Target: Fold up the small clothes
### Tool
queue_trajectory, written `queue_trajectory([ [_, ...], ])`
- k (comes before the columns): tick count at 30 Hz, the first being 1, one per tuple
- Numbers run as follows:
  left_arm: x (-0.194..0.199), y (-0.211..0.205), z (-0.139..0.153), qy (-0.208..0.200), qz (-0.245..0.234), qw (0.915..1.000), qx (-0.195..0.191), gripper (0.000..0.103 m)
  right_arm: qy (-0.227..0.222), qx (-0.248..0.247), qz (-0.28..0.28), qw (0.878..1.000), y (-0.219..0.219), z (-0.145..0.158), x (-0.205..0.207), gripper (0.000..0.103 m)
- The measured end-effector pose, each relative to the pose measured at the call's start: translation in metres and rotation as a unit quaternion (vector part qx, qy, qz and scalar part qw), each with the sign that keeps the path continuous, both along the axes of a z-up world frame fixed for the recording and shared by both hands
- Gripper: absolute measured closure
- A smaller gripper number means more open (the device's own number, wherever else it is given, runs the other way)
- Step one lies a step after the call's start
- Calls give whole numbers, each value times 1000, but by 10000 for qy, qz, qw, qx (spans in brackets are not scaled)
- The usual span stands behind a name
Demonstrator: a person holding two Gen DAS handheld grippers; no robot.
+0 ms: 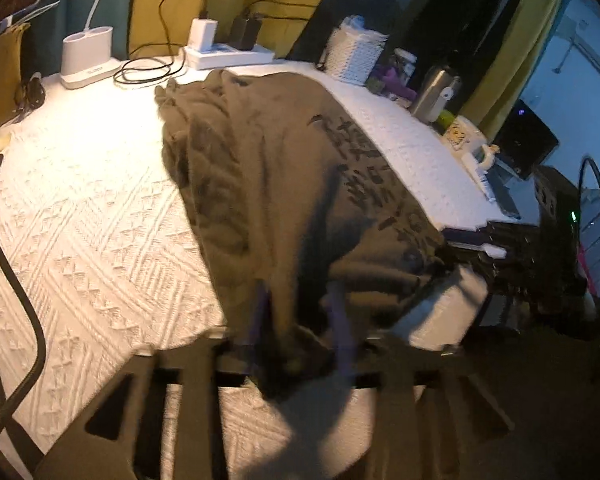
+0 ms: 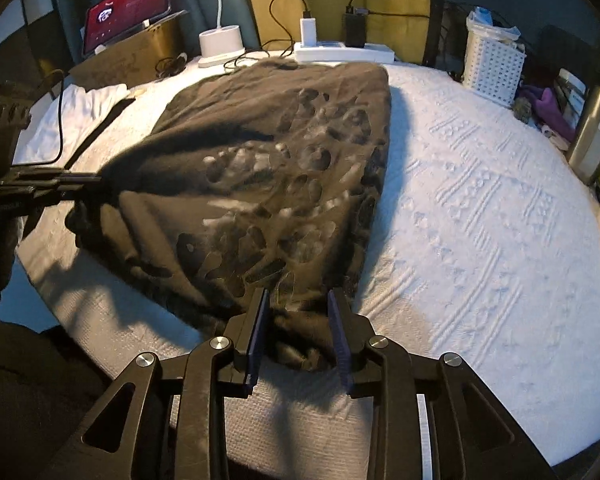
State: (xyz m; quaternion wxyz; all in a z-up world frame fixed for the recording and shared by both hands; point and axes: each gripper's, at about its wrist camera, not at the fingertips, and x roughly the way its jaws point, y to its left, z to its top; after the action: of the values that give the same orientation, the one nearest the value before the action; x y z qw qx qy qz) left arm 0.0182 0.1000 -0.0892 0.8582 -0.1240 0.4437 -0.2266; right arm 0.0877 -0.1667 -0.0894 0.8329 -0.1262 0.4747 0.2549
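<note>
Both fingers (image 2: 260, 332) of the right gripper (image 2: 298, 300) stand a little apart with the near hem of the dark printed shirt (image 2: 268, 184) bunched between them; whether the pads press it, I cannot tell. On the left gripper (image 1: 300, 300), blurred, cloth also fills the narrow gap, grip unclear. Spread over the white textured bedspread (image 2: 480, 220), the shirt reaches toward a power strip (image 2: 342, 52) and lamp base (image 2: 220, 46).

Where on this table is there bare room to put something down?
The widest bare stretch of white tablecloth lies right of the dark garment, before the white basket and steel flask. The back edge is crowded with the power strip and cables.
</note>
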Motion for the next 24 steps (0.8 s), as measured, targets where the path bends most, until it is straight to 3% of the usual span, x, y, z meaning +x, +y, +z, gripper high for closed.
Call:
queue_trajectory([
  [6,-2,-18,-11,102,-136,9997,168,59,-389,220,267,9986,20,17,10,70],
  [10,-6,-20,-12,120,-141,9994,306,59,-50,-22,444,9990,32,-6,12,69],
  [17,-13,-15,-3,173,-96,9990,412,59,-129,-122,429,9989,22,-9,-3,66],
  [24,7,4,29,-297,251,9979,518,59,-158,-113,473,9987,12,12,-1,63],
])
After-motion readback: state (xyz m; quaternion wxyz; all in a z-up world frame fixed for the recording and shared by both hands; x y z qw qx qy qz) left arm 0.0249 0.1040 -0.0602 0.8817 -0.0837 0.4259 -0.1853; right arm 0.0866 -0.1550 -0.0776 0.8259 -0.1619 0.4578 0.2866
